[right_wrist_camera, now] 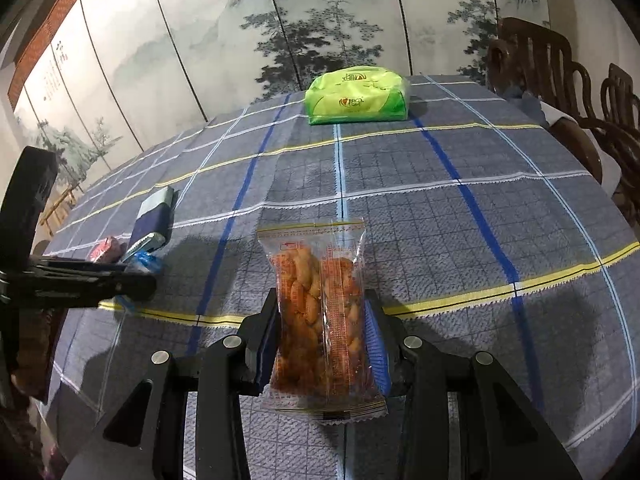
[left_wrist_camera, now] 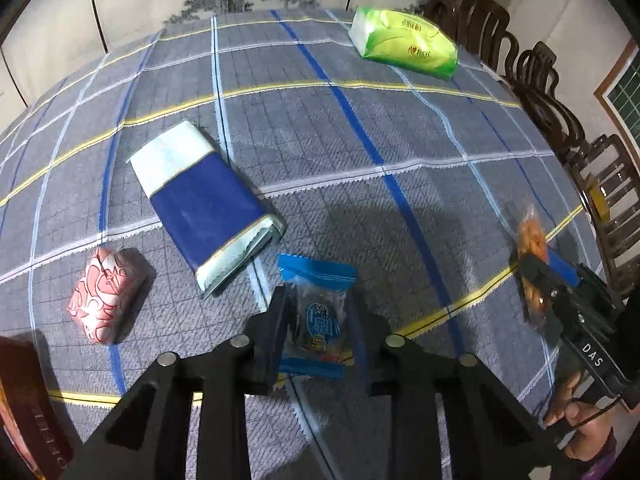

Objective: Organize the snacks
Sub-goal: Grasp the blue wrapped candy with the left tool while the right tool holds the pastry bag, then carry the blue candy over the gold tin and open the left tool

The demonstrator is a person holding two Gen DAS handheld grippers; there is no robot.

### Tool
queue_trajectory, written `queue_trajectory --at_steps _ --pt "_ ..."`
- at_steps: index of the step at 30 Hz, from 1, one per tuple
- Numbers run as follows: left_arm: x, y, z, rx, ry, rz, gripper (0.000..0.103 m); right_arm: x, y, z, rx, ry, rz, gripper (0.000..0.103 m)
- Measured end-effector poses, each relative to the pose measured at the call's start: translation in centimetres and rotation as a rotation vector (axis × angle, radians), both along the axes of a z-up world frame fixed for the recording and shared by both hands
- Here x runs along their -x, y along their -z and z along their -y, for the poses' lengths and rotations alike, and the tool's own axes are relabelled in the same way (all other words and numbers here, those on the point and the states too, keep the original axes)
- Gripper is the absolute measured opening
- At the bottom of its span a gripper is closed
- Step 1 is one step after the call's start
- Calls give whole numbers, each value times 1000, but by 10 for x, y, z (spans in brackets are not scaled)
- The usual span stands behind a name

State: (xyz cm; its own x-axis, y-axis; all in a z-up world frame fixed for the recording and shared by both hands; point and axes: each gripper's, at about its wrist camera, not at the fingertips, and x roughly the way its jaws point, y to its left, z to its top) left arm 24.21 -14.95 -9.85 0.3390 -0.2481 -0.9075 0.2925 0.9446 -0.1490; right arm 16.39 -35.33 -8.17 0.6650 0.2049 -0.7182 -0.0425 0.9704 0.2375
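Snacks: blue snack packet (left_wrist_camera: 316, 316) sits between the left tongs (left_wrist_camera: 318, 320), jaws pinched on its sides, low over the counter (left_wrist_camera: 400, 120) with its plaid cloth. Clear packet of orange peanuts (right_wrist_camera: 320, 312) clamped upright in the right tongs (right_wrist_camera: 324, 340), held above the counter. Resting on the cloth: navy-and-white pack (left_wrist_camera: 204, 208), pink patterned packet (left_wrist_camera: 106, 294), green tissue pack (left_wrist_camera: 404, 42) at the far edge. Person's hand (left_wrist_camera: 580, 428) grips the right handle.

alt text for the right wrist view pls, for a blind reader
The right claw is shut on a clear packet of orange snacks above a blue plaid tablecloth. A green tissue pack lies at the far edge; the left claw reaches in from the left.
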Motion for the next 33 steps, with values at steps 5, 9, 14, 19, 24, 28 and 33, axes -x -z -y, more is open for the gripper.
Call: queue_trajectory --at_steps 5,9,14,19,24,28,33 --pt "39 -18 -13 57 9 24 21 -2 2 0 1 5 -16 40" --pt "86 -37 -34 104 -7 45 21 -5 4 0 11 9 -30 40" --pt "137 -53 -73 149 -51 41 21 -6 5 -3 32 14 -40 41" --pt "173 -75 -123 155 -114 88 22 -6 5 -4 49 16 -43 40" --pt "193 -91 -179 137 -208 134 22 -6 5 -6 62 16 -44 41" --pt "199 -93 -225 106 -286 163 22 -6 5 -7 69 16 -44 41" --pt "196 -75 -262 67 -345 160 22 -6 6 -7 75 16 -45 41"
